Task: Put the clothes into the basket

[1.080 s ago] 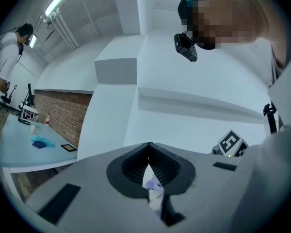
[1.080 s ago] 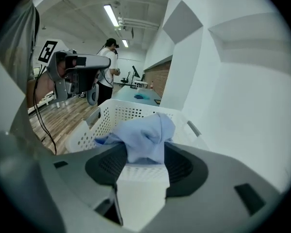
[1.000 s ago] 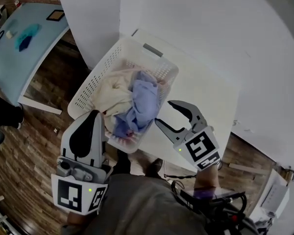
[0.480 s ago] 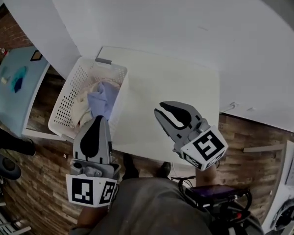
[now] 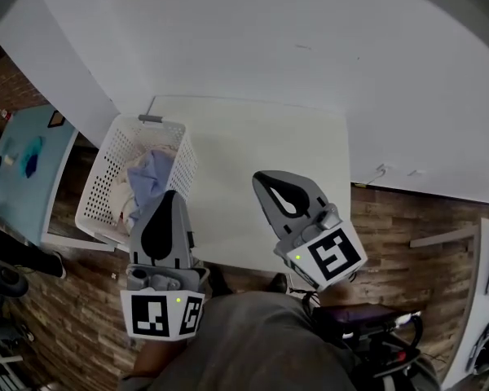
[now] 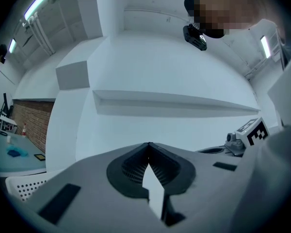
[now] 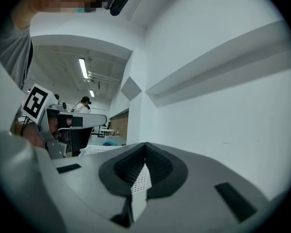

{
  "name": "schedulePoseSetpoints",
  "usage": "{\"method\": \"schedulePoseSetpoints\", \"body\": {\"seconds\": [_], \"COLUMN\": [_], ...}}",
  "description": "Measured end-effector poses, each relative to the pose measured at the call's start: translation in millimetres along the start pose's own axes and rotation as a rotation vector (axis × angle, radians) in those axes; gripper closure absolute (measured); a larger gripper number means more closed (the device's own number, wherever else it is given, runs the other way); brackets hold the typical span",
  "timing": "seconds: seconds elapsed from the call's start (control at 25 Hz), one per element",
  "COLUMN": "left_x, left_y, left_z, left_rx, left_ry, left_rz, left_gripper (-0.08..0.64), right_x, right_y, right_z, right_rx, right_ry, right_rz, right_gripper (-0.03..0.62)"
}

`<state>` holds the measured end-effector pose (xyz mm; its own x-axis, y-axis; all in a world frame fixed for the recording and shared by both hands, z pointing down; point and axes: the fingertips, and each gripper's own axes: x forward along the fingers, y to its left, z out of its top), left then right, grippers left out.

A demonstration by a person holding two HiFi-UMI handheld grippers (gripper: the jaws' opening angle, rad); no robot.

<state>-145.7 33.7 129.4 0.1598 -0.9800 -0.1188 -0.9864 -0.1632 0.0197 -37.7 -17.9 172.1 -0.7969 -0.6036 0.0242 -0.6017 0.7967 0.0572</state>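
Lying limp in the basket [image 5: 94, 198], the clothes [image 5: 151, 173] look soft enough to pinch at any fold; the left gripper [image 5: 166, 195] and the just-closed right gripper [image 5: 263, 180] have fingers together, empty.

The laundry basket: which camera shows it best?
The head view: it shows the whole basket from above, with clothes inside. The left gripper view catches only a basket corner. The right gripper view shows a strip of basket wall.

Grey left claw [image 5: 169, 195] and right claw [image 5: 260, 181], black-padded, carry white cubes [image 5: 161, 314] with black square markers; grey shirt [image 5: 244, 342]
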Motion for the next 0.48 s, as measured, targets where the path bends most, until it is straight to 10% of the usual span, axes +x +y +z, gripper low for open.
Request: {"method": "schedulePoseSetpoints", "body": {"seconds": [0.48], "left_x": [-3], "left_y": [-11], "left_z": [7], "left_rx": [0.019], "left_ry": [-0.013], "left_rz": [-0.019], "left_gripper": [0.552], "right_x": [-5], "right_y": [-1], "right_z": [15], "right_rx": [-0.012], "right_ry": [-0.049], "right_rz": [-0.016], "right_gripper": [0.584]}}
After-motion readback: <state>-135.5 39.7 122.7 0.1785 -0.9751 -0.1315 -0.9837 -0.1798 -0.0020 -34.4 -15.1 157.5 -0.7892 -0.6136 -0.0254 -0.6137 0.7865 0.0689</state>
